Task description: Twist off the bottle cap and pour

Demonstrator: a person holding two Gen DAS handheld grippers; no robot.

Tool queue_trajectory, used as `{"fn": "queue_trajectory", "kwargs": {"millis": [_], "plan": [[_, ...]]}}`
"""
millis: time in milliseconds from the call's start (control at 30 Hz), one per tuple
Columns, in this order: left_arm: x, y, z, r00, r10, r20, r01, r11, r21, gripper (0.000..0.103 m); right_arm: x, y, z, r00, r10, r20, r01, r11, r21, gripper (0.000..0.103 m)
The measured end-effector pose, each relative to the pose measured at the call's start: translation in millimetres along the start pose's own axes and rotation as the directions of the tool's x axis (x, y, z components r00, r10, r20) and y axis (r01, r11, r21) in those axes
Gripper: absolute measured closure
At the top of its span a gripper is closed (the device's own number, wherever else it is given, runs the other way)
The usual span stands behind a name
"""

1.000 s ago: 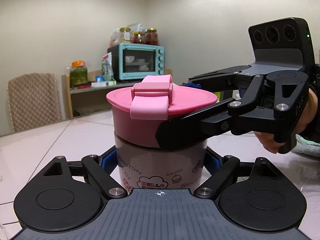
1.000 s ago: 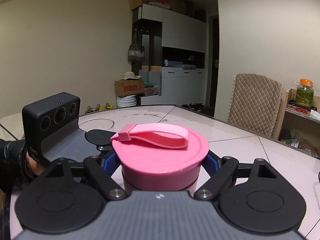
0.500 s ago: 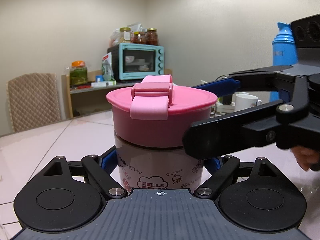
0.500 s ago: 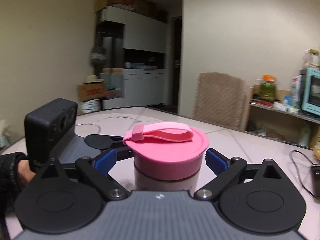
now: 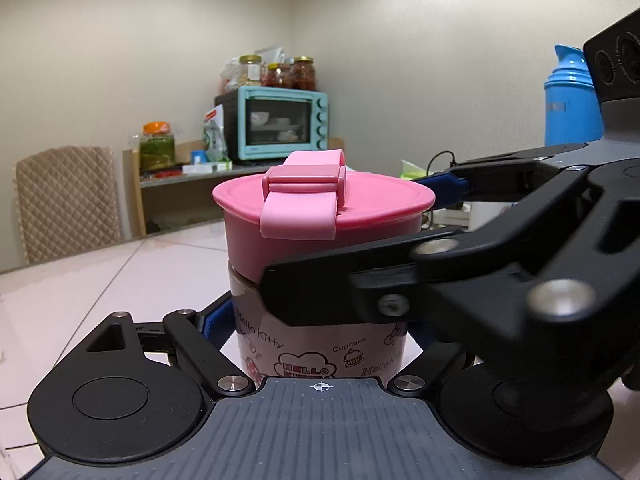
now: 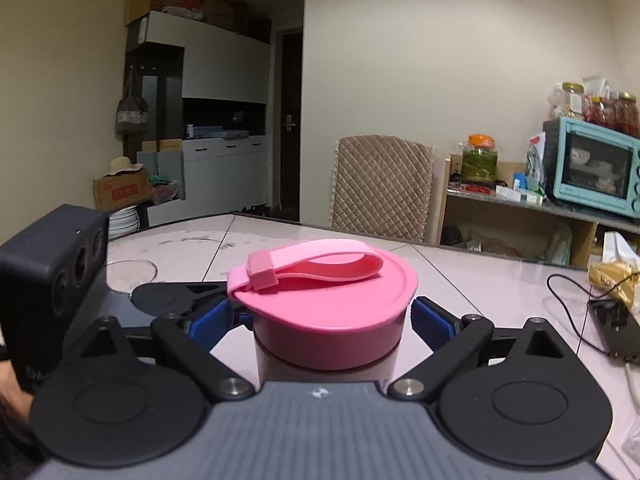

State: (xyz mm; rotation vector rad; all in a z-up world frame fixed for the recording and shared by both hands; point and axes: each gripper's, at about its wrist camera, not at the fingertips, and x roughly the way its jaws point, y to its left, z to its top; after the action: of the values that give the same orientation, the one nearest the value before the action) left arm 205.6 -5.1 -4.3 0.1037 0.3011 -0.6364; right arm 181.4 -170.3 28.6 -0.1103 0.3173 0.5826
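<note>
A bottle [image 5: 320,356] with a cartoon print stands upright on the pale table [image 5: 100,280], topped by a wide pink cap [image 5: 320,216] with a strap. My left gripper [image 5: 320,320] is shut on the bottle's body just below the cap. From the right, my right gripper [image 5: 344,236] reaches around the cap; its near finger crosses in front at the seam between cap and body. In the right wrist view the right gripper [image 6: 332,320] is open, with a blue pad [image 6: 432,320] on each side of the cap [image 6: 328,308] and a small gap.
A blue thermos [image 5: 572,100] stands at the back right of the table. A black cable and device [image 6: 612,320] and a snack bag [image 6: 612,276] lie to the right. Beyond the far table edge are a quilted chair [image 6: 380,188] and a shelf with a teal oven [image 6: 592,168].
My right gripper let go of the cap, opened wide and swung round it to a new angle. The left gripper and the bottle stayed still.
</note>
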Motion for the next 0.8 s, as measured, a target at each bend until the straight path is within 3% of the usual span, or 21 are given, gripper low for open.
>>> {"fn": "queue_trajectory", "kwargs": {"millis": [233,367,467,633,800], "plan": [[0,0,0,1.000,0.000,0.000,0.000,1.000,-0.001,0.013,-3,-3,-5,1.000,-0.007,0.007,0.007,1.000,0.023,0.018],[1,0,0,1.000,-0.001,0.000,0.001,1.000,-0.001,0.013,-3,-9,-6,1.000,0.018,0.002,-0.018,1.000,0.005,0.018],[1,0,0,1.000,0.000,0.000,0.000,1.000,0.000,0.013,-1,-25,-3,0.993,0.121,-0.010,-0.121,0.992,-0.039,0.018],[1,0,0,1.000,0.000,0.000,0.000,1.000,0.001,0.013,2,-52,1,0.957,0.288,-0.039,-0.291,0.951,-0.108,0.018],[2,-1,-1,1.000,0.000,0.000,0.000,1.000,0.000,0.013,10,-75,7,0.893,0.446,-0.067,-0.451,0.880,-0.153,0.018]]}}
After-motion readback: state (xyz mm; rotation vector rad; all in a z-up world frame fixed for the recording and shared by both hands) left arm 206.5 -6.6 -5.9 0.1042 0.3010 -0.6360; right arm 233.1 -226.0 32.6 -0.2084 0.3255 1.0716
